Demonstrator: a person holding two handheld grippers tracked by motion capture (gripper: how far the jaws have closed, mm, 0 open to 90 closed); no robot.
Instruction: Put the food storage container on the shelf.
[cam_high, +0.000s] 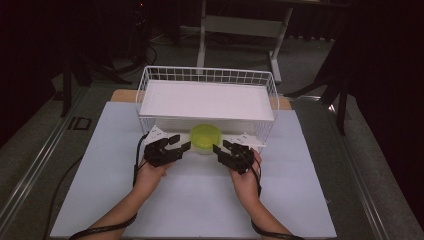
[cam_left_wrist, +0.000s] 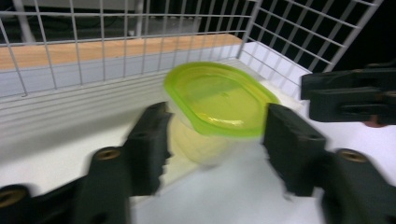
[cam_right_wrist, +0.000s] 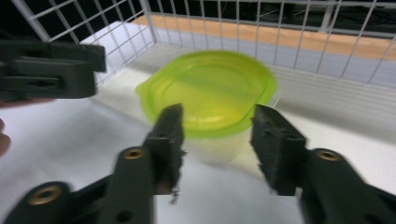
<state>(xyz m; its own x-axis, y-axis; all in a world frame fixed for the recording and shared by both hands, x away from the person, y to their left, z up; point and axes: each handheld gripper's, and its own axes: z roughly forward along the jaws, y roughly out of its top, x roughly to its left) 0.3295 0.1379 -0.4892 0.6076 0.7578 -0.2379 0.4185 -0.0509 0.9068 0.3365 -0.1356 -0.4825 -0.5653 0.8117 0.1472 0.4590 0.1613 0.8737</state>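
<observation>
A dim room with dark stands and a grey floor surrounds a table covered by a pale white sheet (cam_high: 200, 200), with a strip of bare wood showing at the far edge. On the sheet stands a white wire basket (cam_high: 207, 76) whose near side is open; a flat white board (cam_high: 206, 100) lies across its upper level, and the lower level beneath it holds one thing, a small clear tub with a lime-green lid (cam_high: 206, 137). The tub sits at the open front of the basket, on the white floor of the lower level, upright, its lid pressed on; the walls look pale and see-through, and what is inside cannot be made out. The left gripper (cam_high: 177, 145) is just to the left of the tub and the right gripper (cam_high: 220, 148) just to its right, both held low over the sheet in the person's hands, with cables trailing back along the forearms. In the left gripper view the two black jaws stand wide apart with the tub (cam_left_wrist: 217, 105) between and beyond them, not touching it; the other gripper's jaws show at the right edge. In the right gripper view the jaws are likewise spread, gripping nothing, with the tub (cam_right_wrist: 212, 93) just ahead of their tips.
</observation>
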